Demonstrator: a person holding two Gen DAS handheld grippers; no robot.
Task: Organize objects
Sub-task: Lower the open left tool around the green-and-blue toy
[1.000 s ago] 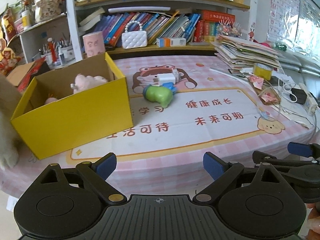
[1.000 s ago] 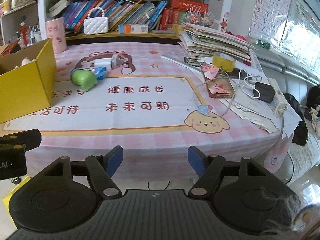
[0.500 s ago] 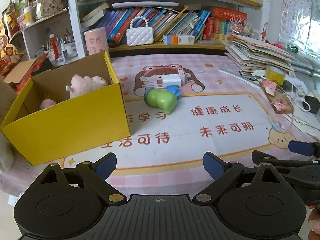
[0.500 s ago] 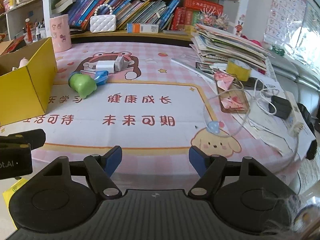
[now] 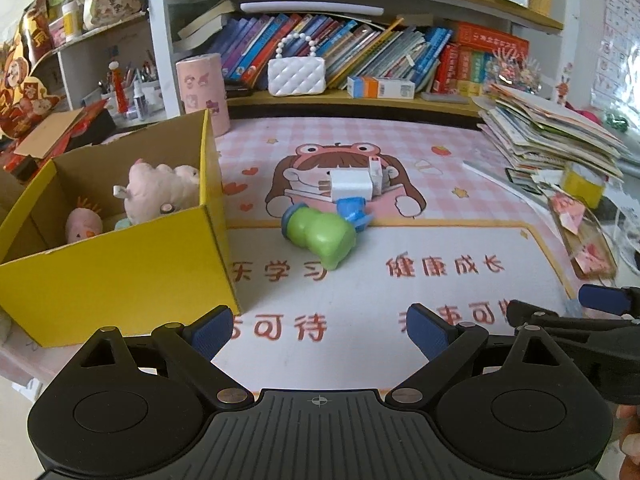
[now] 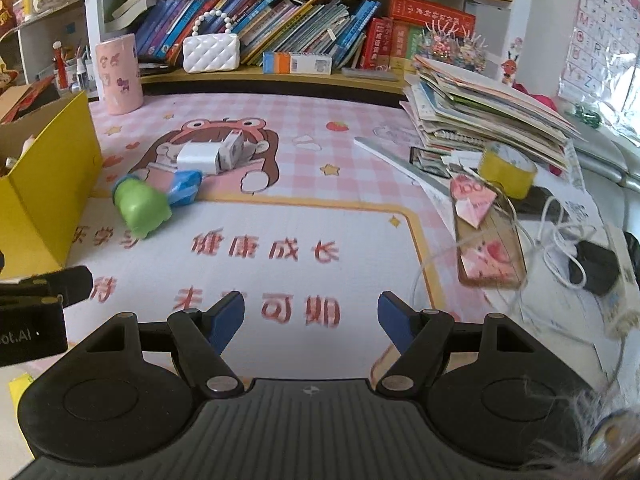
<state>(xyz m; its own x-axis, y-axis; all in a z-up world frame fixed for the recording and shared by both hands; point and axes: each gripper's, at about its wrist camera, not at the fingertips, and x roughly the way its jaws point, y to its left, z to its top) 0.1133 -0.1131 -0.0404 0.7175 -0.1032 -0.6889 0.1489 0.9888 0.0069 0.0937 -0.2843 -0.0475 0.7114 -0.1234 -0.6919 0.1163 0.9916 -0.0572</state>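
Both hand-held grippers, left (image 5: 319,330) and right (image 6: 311,318), stand released, nothing between the blue pads. The green plastic toy (image 5: 320,236) lies on the worktop (image 5: 420,240) at twelve o'clock of the left gripper, touching a blue piece (image 5: 354,210). It appears light, rigid and smooth; grasp across the rounded body. The yellow cardboard box (image 5: 120,268), at ten o'clock, holds soft plush toys (image 5: 158,192).

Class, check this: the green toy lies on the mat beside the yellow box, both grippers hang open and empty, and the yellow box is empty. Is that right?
Not quite. The yellow box is not empty: the left wrist view shows plush toys inside. The green toy does lie beside it, and the left gripper and right gripper are open and empty.
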